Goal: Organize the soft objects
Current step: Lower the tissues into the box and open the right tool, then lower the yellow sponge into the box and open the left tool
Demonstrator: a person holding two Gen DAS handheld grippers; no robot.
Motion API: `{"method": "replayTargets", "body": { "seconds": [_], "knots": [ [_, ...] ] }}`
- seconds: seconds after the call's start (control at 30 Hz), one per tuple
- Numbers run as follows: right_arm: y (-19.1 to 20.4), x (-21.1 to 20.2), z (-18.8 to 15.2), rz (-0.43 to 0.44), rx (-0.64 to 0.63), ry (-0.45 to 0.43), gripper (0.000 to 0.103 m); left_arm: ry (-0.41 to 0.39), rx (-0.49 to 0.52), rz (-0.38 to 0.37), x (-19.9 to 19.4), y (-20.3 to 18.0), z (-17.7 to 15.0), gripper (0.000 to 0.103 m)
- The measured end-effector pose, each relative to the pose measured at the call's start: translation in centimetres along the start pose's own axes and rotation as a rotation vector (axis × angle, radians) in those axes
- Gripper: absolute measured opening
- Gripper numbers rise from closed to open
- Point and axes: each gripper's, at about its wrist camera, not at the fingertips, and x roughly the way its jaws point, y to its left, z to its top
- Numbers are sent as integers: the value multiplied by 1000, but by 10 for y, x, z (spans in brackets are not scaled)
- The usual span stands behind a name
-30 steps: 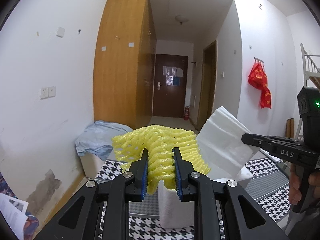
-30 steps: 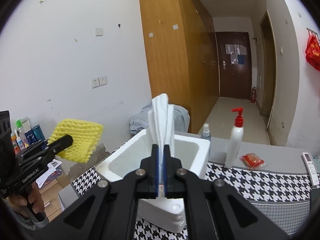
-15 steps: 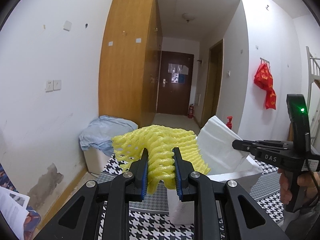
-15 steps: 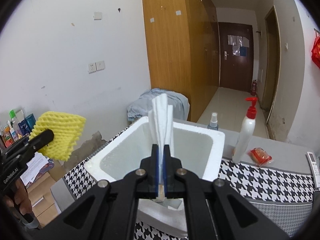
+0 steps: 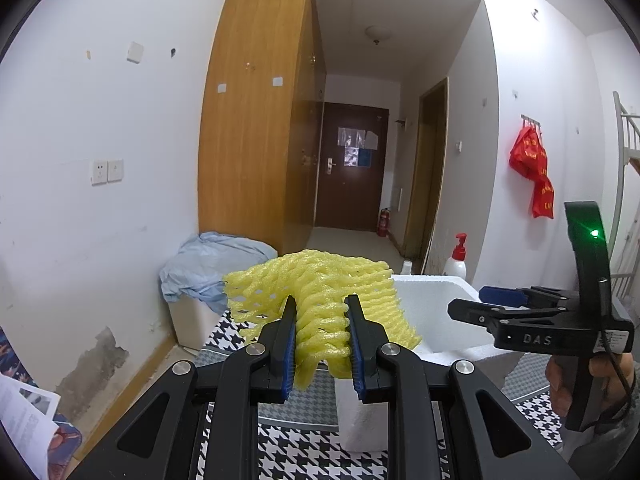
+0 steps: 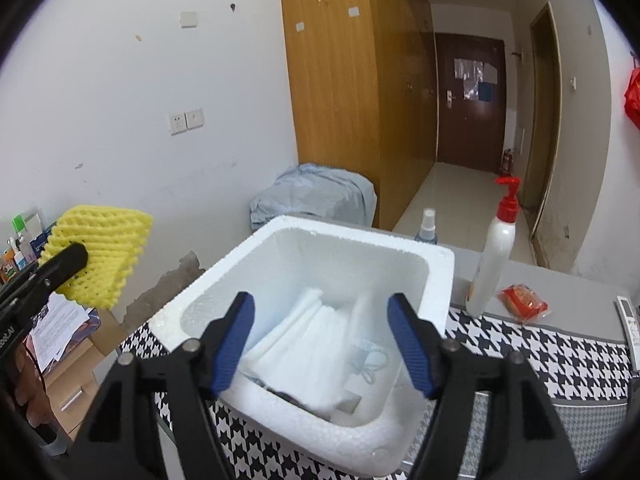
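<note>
Now we see the white foam sheet (image 6: 316,344) lying inside the foam box (image 6: 400,248). Our right gripper (image 6: 322,336), jaws just opened with nothing between them, hangs above it. At nine o'clock, the left gripper (image 5: 322,344) pinches the yellow foam net (image 5: 320,292) (in mid-air).

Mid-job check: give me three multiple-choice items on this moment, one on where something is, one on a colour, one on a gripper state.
1. Where is the white sheet?
A. in the foam box
B. on the floor
C. in the right gripper

2. What colour is the foam net?
A. red
B. yellow
C. blue

3. How does the right gripper stand?
A. shut on the bottle
B. shut on the net
C. open, holding nothing

Answers: 1 A, it lies inside the foam box. 2 B, yellow mesh in the left gripper. 3 C, jaws just opened, apart over the box.
</note>
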Motion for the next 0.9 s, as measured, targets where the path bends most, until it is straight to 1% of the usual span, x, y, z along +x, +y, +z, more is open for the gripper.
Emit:
{"method": "replayTargets", "body": {
  "seconds": [0.03,0.1,0.13,0.33,0.4,0.5,0.63,0.7,0.9],
  "knots": [
    [0,-1,0,5,0,-1,74,1,-1,-1,1,0,0,23],
    [0,-2,1,5,0,-4,82,4,-1,-1,2,0,0,23],
    [0,-3,1,5,0,-4,84,4,-1,-2,2,0,0,23],
    [-2,-9,2,5,0,-15,87,4,7,-7,4,-2,1,23],
    [-3,-13,1,5,2,-26,95,5,10,-13,7,-3,2,23],
    [-9,-24,1,16,14,-60,101,8,19,-26,11,-5,2,23],
    [-18,-36,-2,-11,17,-85,102,13,29,-58,18,-12,3,23],
    [-23,-39,-4,-15,19,-87,103,13,28,-69,22,-14,5,23],
    [-39,-52,-11,-69,45,-87,102,23,50,-107,33,-30,7,23]
  ]
}}
